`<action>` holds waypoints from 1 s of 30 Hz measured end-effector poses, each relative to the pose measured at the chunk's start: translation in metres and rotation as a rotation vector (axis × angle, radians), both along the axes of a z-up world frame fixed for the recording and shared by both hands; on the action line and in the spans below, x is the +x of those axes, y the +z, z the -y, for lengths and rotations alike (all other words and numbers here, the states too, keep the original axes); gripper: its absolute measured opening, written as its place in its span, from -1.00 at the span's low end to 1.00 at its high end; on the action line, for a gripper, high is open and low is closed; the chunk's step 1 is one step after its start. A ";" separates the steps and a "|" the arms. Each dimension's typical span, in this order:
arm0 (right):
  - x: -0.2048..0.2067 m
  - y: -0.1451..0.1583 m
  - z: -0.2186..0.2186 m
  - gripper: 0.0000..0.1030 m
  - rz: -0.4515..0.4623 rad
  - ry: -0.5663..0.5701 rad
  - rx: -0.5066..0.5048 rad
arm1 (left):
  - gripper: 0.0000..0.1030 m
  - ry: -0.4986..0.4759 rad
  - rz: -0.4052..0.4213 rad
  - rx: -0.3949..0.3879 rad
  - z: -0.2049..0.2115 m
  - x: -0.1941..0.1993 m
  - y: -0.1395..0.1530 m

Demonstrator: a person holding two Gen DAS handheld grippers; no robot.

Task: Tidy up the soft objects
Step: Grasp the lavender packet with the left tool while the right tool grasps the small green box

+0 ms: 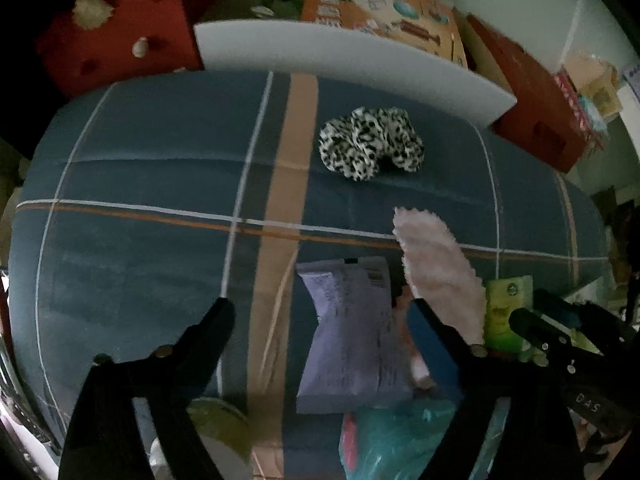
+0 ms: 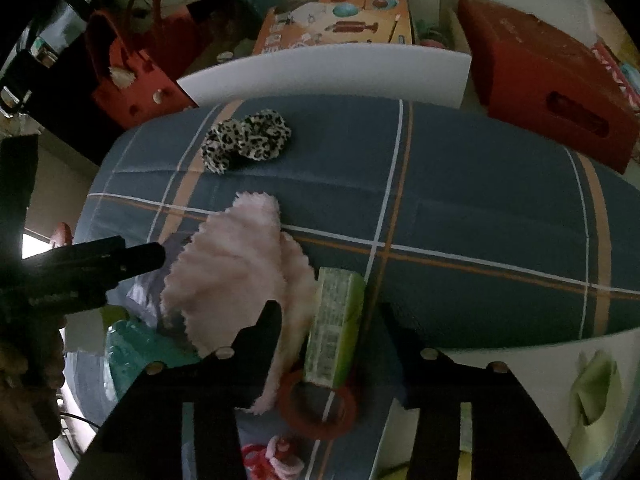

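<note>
My right hand-held gripper [image 2: 330,320] points steeply down with its jaws partly spread around a green packet [image 2: 334,328], low centre of the right wrist view. The left finger lies against the pink fluffy cloth [image 2: 236,264] and the right finger stands just clear of the packet's edge, so I judge it is not pinched yet. The packet leans on the cloth, its lower end over a red ring [image 2: 320,404]. To grip well, I should centre the packet between the fingers and keep the fluffy cloth out of the pinch, or both will lift together.

My left hand-held gripper [image 1: 320,312] is spread wide over a lilac packet [image 1: 350,340], lower centre of the left wrist view. Neither finger presses it; the right finger sits at its edge, against the pink cloth. Below it a teal bag [image 1: 384,436] crowds in. I should come down square across the narrow waist of the packet and close slowly, since it will crumple.

The leopard-print scrunchie [image 1: 370,142] lies alone in the upper middle, well apart from the pile on the blue plaid bedcover [image 1: 140,168]; it looks sorted already, so I leave it.
</note>
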State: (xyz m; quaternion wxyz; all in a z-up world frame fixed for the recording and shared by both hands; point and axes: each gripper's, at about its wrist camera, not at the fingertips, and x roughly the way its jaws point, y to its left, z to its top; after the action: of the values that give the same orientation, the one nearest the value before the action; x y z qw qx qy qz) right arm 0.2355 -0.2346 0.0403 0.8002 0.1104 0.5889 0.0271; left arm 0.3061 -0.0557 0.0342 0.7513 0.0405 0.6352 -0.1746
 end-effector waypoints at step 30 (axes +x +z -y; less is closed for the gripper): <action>-0.015 0.010 0.016 -0.53 0.014 -0.045 0.027 | -0.13 0.000 0.032 0.008 -0.007 -0.010 0.020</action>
State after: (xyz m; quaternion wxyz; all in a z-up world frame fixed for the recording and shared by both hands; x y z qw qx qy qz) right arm 0.2201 -0.2505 0.0500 0.8030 0.1340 0.5804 0.0178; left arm 0.2959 -0.0487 0.0539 0.7613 0.0464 0.6237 -0.1711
